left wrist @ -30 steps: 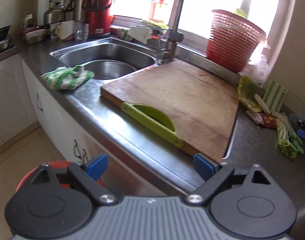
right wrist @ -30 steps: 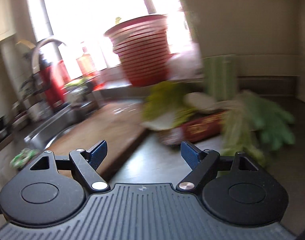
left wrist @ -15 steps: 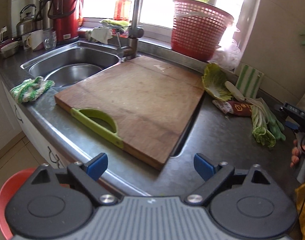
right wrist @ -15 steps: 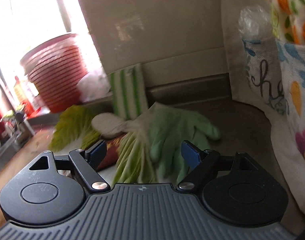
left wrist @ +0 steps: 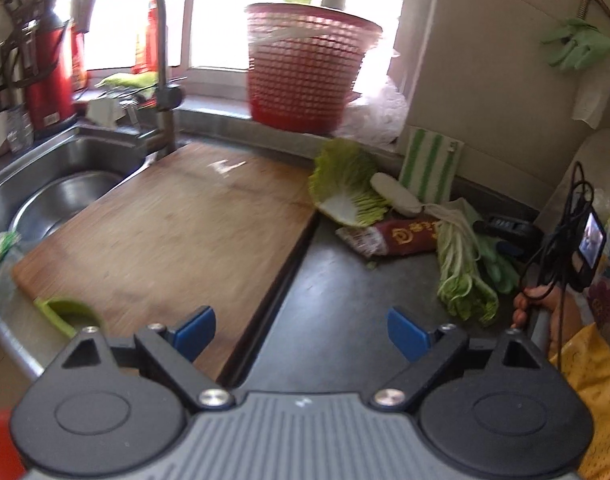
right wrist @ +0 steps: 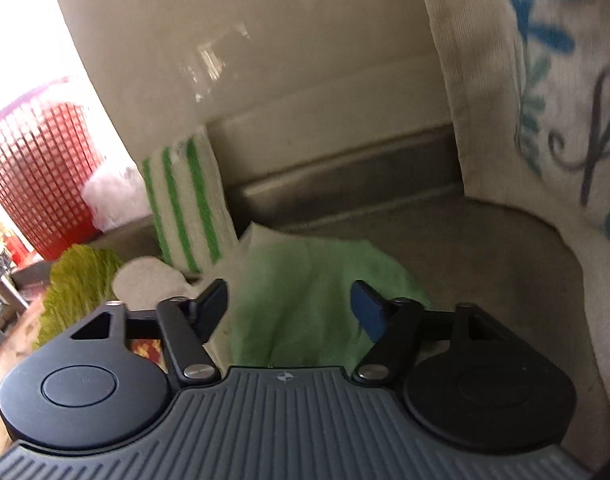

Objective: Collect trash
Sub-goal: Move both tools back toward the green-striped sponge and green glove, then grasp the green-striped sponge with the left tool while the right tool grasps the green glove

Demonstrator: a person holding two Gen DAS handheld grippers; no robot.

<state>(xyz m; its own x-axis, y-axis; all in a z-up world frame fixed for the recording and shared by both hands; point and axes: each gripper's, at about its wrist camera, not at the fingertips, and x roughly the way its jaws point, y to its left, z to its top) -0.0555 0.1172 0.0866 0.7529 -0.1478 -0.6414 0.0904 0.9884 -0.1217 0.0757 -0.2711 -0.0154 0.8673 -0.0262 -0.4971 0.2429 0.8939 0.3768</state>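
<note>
My right hand-held gripper (right wrist: 289, 308) is closing, not yet pressing, on the limp pale-green rubber glove (right wrist: 305, 280) beside the green-striped cloth (right wrist: 185, 200). Soft, light; pinch a bunched fold.

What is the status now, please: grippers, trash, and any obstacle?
Left gripper open, empty, over counter. Right gripper closing around green glove, pads not yet pressing. Wrapper and cabbage leaf uncollected. Nothing blocking.

The left hand-held gripper (left wrist: 301, 330) fills the bottom of its view, blue pads spread wide with nothing between them. The right hand-held gripper (right wrist: 289, 306) (jaws closing) sits low centre; a hand (left wrist: 545, 306) grips its handle at the left view's right edge.
</note>
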